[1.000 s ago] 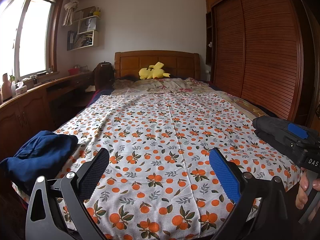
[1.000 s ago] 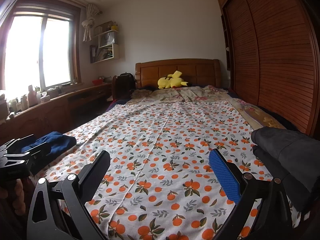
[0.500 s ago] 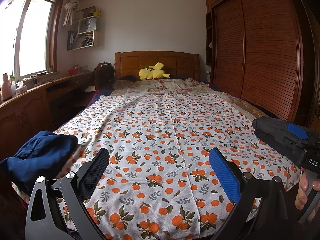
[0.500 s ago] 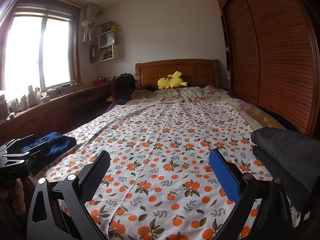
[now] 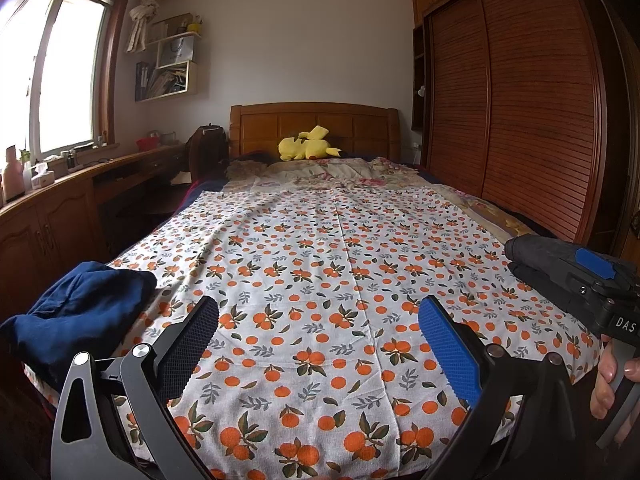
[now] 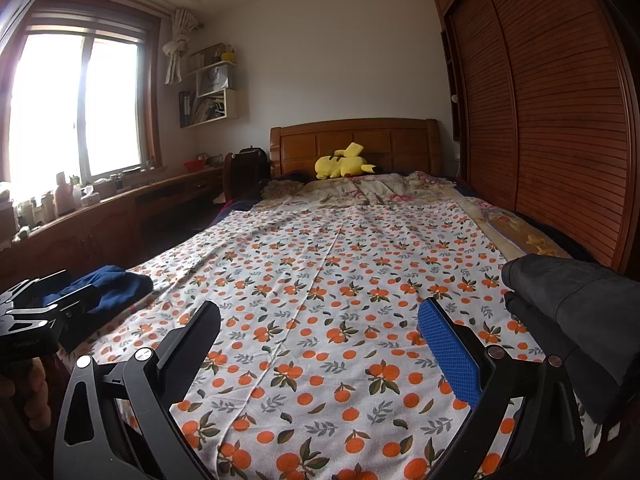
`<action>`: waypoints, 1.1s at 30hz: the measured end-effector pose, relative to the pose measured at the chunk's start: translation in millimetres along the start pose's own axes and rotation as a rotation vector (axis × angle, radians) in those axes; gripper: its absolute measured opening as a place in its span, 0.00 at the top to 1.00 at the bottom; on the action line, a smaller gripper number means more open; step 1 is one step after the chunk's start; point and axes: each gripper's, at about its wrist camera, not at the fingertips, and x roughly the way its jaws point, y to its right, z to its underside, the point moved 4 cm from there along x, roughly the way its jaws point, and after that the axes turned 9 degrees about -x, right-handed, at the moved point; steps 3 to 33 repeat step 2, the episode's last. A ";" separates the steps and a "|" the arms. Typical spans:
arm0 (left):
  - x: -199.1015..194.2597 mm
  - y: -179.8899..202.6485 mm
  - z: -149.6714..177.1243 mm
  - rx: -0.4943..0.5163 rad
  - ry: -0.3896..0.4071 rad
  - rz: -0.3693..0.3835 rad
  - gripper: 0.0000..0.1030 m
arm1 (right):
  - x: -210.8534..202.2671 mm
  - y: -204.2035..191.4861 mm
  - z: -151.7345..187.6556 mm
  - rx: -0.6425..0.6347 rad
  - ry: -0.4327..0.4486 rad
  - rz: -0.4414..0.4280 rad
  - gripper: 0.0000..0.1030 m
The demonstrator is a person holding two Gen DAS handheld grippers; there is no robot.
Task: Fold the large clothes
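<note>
Both tools hover at the foot of the bed, pointing up toward the headboard, and nothing is in either one. The left hand-held gripper has its fingers spread wide over the orange-print sheet; the right hand-held gripper is just as wide and just as empty.

Two garments wait, one on each flank. The navy garment sits bunched at the near left corner of the bed, just left of the left tool. In the right wrist view the same heap lies behind the left tool's body, well across from the right one. So the left hand is clearly nearer to it.

The dark grey garment lies at the near right edge, already looking folded or stacked, close beside the right tool.

My read: the navy heap is the one to work next, and that calls for a swing leftward, not forward. Being crumpled, it shows no clear long axis yet, so no edge can be picked out from here. The middle of the sheet lies bare for spreading.
</note>
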 end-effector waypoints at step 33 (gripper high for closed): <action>-0.3 -0.3 0.2 0.003 0.001 -0.001 0.02 | 0.0 0.1 0.1 0.000 0.000 0.000 0.07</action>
